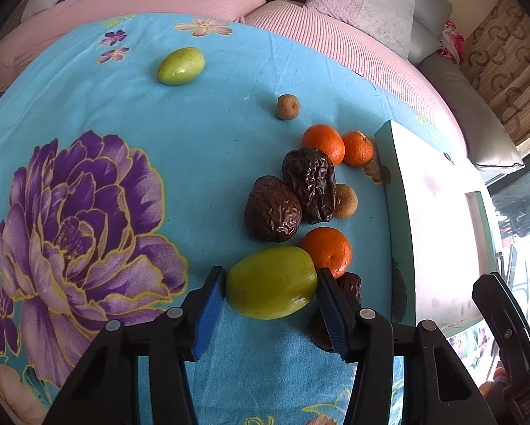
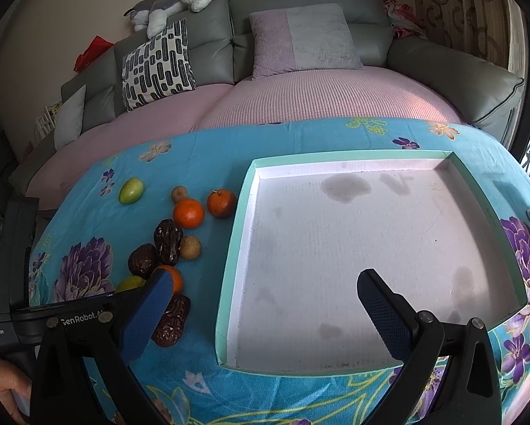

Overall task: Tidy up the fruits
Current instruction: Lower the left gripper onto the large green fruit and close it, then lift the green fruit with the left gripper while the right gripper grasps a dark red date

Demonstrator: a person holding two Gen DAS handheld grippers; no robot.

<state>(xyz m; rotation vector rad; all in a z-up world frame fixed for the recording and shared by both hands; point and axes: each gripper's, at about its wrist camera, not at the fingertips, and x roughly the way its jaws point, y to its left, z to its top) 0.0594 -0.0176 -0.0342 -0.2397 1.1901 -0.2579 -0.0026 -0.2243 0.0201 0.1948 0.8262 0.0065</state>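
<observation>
In the left wrist view, my left gripper (image 1: 270,283) is shut on a green fruit (image 1: 270,281) that rests on the blue flowered cloth; both blue pads touch its sides. Just behind it lie an orange (image 1: 327,251), two dark wrinkled dates (image 1: 309,184), two more oranges (image 1: 323,143) and two small brown longans (image 1: 288,107). A third date (image 1: 350,283) is half hidden by the right finger. A second green fruit (image 1: 181,66) lies alone far back. My right gripper (image 2: 265,279) hangs open over the white tray (image 2: 353,248), holding nothing.
The teal-rimmed tray (image 1: 438,230) stands right of the fruit pile, with only stains on its floor. A grey sofa (image 2: 300,71) with a pink cover and cushions runs behind the table. The left gripper's body (image 2: 70,318) is seen at the right wrist view's lower left.
</observation>
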